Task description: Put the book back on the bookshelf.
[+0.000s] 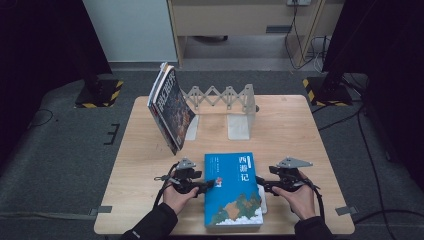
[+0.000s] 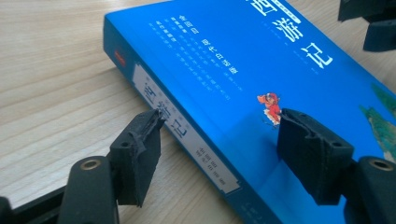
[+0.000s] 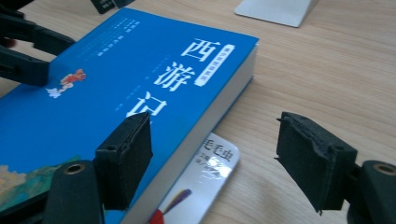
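A thick blue book point(image 1: 232, 192) lies flat at the front middle of the table, its cover with white characters facing up. My left gripper point(image 1: 215, 183) is at the book's left side, open. In the left gripper view point(image 2: 219, 119) one jaw stands beside the labelled spine point(image 2: 182, 130) and the other hangs over the cover, with no pad pressing. My right gripper point(image 1: 259, 181) is at the book's right side, also open. In the right gripper view point(image 3: 215, 121) one jaw is over the cover point(image 3: 116, 79) and the other over bare table.
A thin white booklet point(image 3: 205, 179) pokes out from under the blue book's right edge. Several books point(image 1: 170, 107) lean at the rear left against a folding metal bookend rack point(image 1: 225, 97). The wooden table point(image 1: 300, 130) has open room at right.
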Tool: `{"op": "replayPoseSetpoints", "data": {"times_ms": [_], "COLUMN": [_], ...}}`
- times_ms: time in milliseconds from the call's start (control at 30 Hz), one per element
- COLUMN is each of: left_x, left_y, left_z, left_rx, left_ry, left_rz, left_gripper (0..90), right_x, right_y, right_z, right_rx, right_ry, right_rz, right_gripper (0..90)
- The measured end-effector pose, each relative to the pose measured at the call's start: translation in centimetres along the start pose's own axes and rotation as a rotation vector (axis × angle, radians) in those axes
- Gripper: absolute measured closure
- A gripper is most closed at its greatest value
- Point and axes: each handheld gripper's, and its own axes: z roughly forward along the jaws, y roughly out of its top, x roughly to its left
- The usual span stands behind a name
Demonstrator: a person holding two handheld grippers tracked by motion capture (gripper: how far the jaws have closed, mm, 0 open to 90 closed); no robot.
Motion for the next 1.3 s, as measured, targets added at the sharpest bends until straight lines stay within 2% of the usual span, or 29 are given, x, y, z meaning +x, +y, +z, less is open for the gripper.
{"op": "replayPoseSetpoints", "data": {"times_ms": [67, 200, 333, 633, 767, 933, 1000, 1200, 1300], "left_x": [0.1, 0.1, 0.2, 0.7, 0.9, 0.8, 0.8, 0.7, 0.6], "left_y": [-0.1, -0.3, -0.4, -1.1, -1.4, -1.4, -1.7, -1.7, -1.7], "left_z": [0.3, 1.0, 1.5, 2.6, 2.8, 2.9, 2.9, 3.0, 3.0], "left_rx": [0.000, -0.013, -0.017, -0.052, -0.060, -0.065, -0.088, -0.093, -0.093], "left_ry": [-0.022, -0.043, -0.061, -0.098, -0.120, -0.120, -0.118, -0.110, -0.109], "left_rz": [-0.021, 0.005, 0.005, -0.061, -0.087, -0.086, -0.092, -0.099, -0.100], "left_gripper": [26.4, 18.4, 11.3, 1.6, 0.1, 0.0, 0.0, 0.0, 0.0], "right_x": [0.2, 0.5, 0.9, 1.4, 1.5, 1.5, 1.5, 1.6, 1.7], "right_y": [0.0, -0.2, -0.3, -0.6, -0.7, -0.7, -0.7, -0.8, -0.8], "right_z": [0.2, 0.5, 0.9, 1.8, 1.9, 2.0, 2.1, 2.3, 2.5], "right_rx": [0.002, 0.008, 0.013, 0.042, 0.041, 0.041, 0.040, 0.032, 0.030], "right_ry": [0.013, 0.038, 0.058, 0.075, 0.084, 0.089, 0.090, 0.098, 0.108], "right_rz": [0.003, 0.011, 0.015, 0.016, 0.029, 0.030, 0.031, 0.032, 0.054], "right_gripper": [26.6, 26.9, 27.1, 27.0, 26.7, 26.4, 26.3, 25.8, 25.6]}}
